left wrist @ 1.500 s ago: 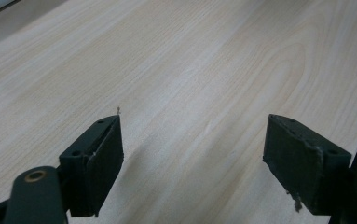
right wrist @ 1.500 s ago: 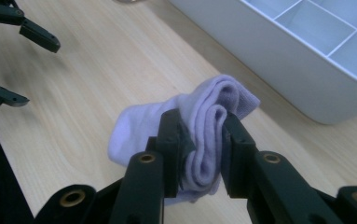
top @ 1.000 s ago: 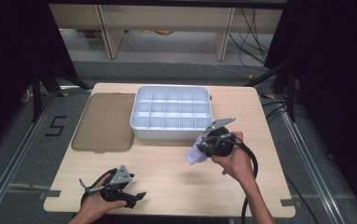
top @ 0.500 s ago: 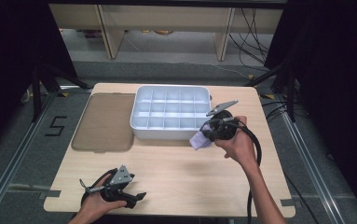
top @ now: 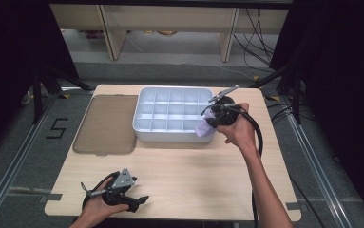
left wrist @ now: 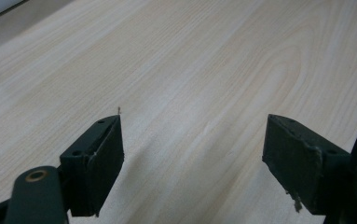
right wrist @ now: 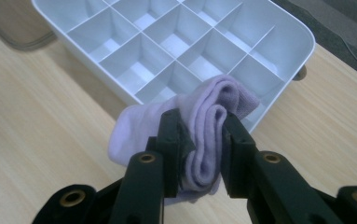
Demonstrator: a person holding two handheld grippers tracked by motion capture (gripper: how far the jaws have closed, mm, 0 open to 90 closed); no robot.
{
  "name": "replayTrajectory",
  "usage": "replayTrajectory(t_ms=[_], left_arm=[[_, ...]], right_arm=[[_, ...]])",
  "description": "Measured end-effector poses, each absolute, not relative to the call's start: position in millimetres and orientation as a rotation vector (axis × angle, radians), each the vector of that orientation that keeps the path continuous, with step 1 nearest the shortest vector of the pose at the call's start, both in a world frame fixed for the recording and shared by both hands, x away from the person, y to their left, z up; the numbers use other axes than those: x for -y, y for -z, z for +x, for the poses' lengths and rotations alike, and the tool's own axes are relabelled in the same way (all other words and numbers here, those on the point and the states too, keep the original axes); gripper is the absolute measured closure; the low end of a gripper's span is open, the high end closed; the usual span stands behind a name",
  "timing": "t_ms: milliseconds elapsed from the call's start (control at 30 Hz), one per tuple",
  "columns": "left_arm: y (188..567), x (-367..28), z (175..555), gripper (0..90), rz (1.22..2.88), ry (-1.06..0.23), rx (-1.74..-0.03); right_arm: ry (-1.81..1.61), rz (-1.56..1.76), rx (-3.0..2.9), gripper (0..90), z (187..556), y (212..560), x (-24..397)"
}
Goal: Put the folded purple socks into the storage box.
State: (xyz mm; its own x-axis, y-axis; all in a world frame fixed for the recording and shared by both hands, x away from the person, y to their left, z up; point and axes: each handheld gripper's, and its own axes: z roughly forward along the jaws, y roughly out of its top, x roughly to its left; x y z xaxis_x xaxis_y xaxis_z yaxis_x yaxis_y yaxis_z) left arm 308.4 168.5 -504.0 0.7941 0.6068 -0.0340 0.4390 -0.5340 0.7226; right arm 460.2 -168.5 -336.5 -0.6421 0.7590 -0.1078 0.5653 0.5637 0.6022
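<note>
A folded lilac sock [right wrist: 209,126] hangs pinched between the jaws of my right gripper [right wrist: 202,140], held above the near right corner of a white divided tray [right wrist: 176,42]. In the high view the right gripper [top: 213,118] and the lilac sock [top: 203,128] sit at the front right corner of the tray [top: 144,124]. My left gripper [top: 139,202] rests low at the table's front left, held in a hand. Its jaws [left wrist: 192,163] stand wide open over bare wood with nothing between them.
A flat brown lid [top: 106,123] lies left of the tray. The wooden table [top: 194,175] has free room across its front half. A black cable [top: 258,137] trails from the right gripper along the forearm. Dark floor and metal rails surround the table.
My right gripper has carried the sock away from the table's middle, forward and up to the tray's near right corner. The left gripper has stayed put.
</note>
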Motion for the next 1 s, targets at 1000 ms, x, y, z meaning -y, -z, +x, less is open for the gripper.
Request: replayTrajectory(t_ms=[1000], left_arm=[[505.9, -165.8, 306.5, 19.6, 2.232, -0.268, -0.749]], right_arm=[[-0.526, 1.212, -2.407, 72.9, 533.2, 375.4, 155.5]])
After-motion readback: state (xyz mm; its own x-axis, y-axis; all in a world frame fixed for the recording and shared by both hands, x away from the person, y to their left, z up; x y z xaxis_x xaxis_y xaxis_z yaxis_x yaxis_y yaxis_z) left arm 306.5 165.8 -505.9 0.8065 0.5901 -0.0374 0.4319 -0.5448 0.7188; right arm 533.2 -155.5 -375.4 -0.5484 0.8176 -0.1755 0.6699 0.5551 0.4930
